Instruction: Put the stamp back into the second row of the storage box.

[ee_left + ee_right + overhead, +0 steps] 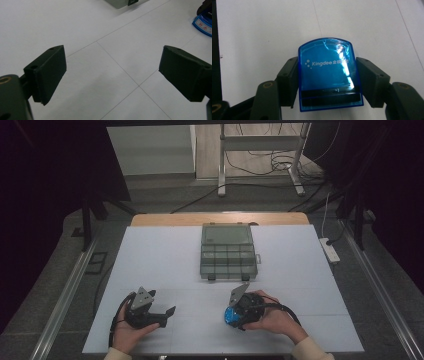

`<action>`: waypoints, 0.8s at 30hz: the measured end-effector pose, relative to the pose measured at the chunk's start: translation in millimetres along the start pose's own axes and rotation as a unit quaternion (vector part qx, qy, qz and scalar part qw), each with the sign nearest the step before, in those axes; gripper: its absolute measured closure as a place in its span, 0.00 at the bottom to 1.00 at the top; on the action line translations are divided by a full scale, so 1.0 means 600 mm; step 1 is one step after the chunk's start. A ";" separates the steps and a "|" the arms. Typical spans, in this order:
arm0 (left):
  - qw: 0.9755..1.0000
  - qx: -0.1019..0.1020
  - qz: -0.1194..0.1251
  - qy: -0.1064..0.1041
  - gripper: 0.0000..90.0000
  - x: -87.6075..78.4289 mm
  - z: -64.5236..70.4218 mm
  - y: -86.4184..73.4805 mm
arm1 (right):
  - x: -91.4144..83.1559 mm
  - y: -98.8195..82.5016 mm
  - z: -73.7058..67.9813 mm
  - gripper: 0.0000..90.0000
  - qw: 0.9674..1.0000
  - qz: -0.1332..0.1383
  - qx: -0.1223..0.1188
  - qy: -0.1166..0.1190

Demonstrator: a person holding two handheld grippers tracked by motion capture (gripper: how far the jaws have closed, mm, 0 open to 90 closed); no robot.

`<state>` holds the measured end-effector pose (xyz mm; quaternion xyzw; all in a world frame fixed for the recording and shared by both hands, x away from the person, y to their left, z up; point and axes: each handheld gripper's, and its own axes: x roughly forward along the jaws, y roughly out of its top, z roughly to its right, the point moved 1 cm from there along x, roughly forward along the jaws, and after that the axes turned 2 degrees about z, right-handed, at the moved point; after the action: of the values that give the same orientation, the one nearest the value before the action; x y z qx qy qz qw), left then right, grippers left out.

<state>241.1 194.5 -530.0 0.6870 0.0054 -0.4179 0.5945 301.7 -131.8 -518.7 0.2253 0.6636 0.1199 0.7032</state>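
On the near left of the white table (165, 255), the left gripper (167, 315) rests low in the person's left hand (125, 332), jaws spread wide with nothing between them. A closed grey compartment box (228, 251) lies at centre, farther back. At near right, the right gripper (327, 75) clamps a blue translucent case (329, 72) printed "Kingdee" from both sides, just above the table.

The blue plastic case (328, 75), at frame centre in the right gripper view, bears white "Kingdee" lettering followed by unreadable characters.
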 end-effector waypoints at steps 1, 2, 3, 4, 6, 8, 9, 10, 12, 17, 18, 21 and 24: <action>1.000 0.000 0.000 0.000 0.09 0.000 0.000 0.000 | -0.001 0.000 0.000 0.44 1.000 0.000 -0.003 -0.002; 1.000 0.000 0.000 0.000 0.09 0.000 0.000 0.000 | -0.001 0.000 0.000 0.45 1.000 0.000 -0.002 0.000; 1.000 0.001 -0.001 0.000 0.09 0.000 0.000 0.000 | -0.002 0.000 0.000 0.45 1.000 -0.001 -0.003 -0.004; 1.000 0.001 -0.001 0.000 0.09 0.001 -0.001 0.000 | -0.001 0.000 0.000 0.45 1.000 0.000 -0.004 -0.004; 1.000 0.001 -0.001 0.000 0.09 0.000 -0.001 0.000 | -0.002 0.000 0.000 0.45 1.000 0.000 -0.004 -0.005; 1.000 0.000 0.000 0.000 0.09 0.000 -0.001 0.000 | -0.006 0.000 0.001 0.45 1.000 0.007 0.000 -0.002; 1.000 0.000 0.000 0.000 0.09 0.000 -0.001 0.000 | -0.006 0.000 0.001 0.45 1.000 0.007 0.000 -0.002; 1.000 0.000 0.000 0.000 0.09 0.000 -0.001 0.000 | -0.012 0.001 0.002 0.45 1.000 0.015 0.004 -0.001; 1.000 0.001 -0.001 0.000 0.09 0.000 -0.001 0.000 | -0.019 0.002 0.004 0.45 1.000 0.027 0.004 -0.001; 1.000 0.000 0.000 0.001 0.10 0.000 -0.001 0.000 | -0.043 0.007 0.005 0.45 0.999 0.045 0.008 -0.002; 1.000 0.000 0.000 0.001 0.10 0.000 -0.001 0.000 | -0.048 0.009 0.004 0.45 0.999 0.051 0.008 -0.004; 1.000 0.001 0.000 0.001 0.10 0.000 0.000 0.000 | -0.064 0.013 0.003 0.45 0.998 0.064 0.007 -0.007; 1.000 0.000 0.000 0.001 0.10 0.001 0.000 0.000 | -0.079 0.019 0.001 0.45 0.997 0.078 0.007 -0.013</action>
<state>241.3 194.1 -530.0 0.6872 0.0059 -0.4169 0.5949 299.6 -144.4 -471.4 0.2830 0.6358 0.1674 0.6983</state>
